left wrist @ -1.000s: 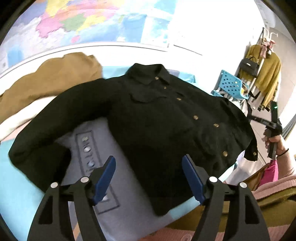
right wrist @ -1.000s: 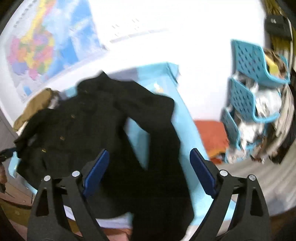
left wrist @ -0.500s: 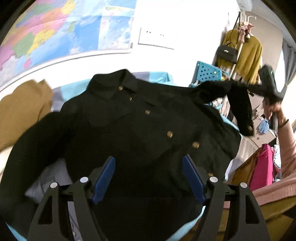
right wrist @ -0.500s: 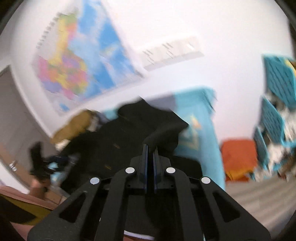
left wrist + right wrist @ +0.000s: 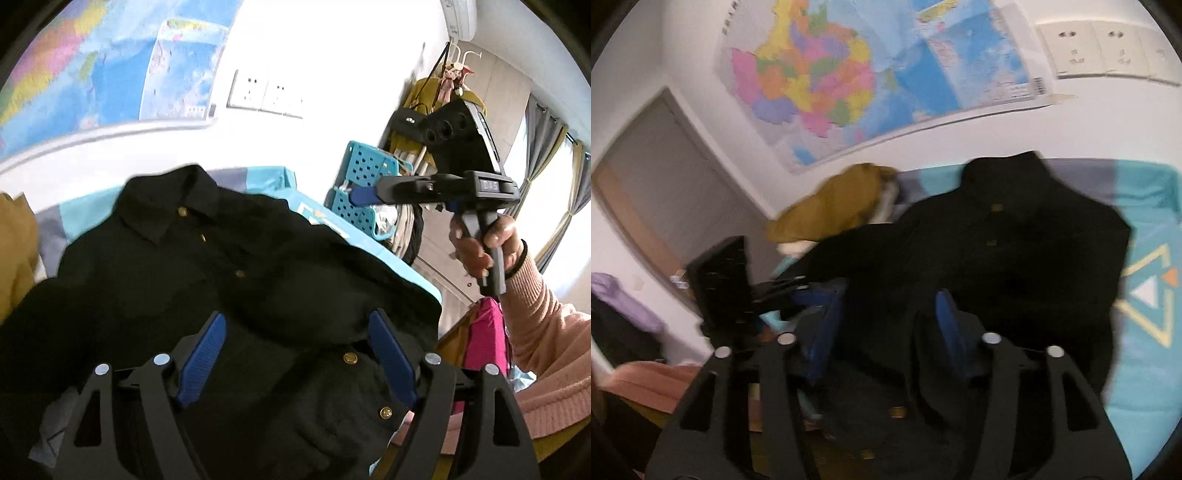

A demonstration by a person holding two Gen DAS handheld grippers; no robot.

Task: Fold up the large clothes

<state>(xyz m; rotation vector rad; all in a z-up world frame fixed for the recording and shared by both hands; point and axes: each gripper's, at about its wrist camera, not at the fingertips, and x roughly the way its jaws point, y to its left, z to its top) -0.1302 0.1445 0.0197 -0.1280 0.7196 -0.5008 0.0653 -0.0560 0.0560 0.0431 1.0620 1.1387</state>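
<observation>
A black jacket (image 5: 207, 273) with brass buttons lies collar-up on a teal bed sheet (image 5: 373, 243). Its right sleeve is folded across the chest. My left gripper (image 5: 295, 336) is open and empty, low over the jacket's lower front. My right gripper (image 5: 886, 314) is open over the jacket (image 5: 1015, 251) and holds nothing. In the left wrist view the right gripper (image 5: 356, 195) hangs in the air to the right of the jacket, clear of the cloth. The left gripper (image 5: 798, 291) shows at the jacket's left edge in the right wrist view.
A tan garment (image 5: 838, 203) is piled on the bed left of the jacket. A world map (image 5: 868, 74) and wall sockets (image 5: 266, 94) are behind. Teal baskets (image 5: 365, 192) and a rack with hanging clothes (image 5: 436, 110) stand to the right of the bed.
My right gripper carried the right sleeve across the jacket's front, let it go and opened. My left gripper moved in closer over the jacket and stayed open.
</observation>
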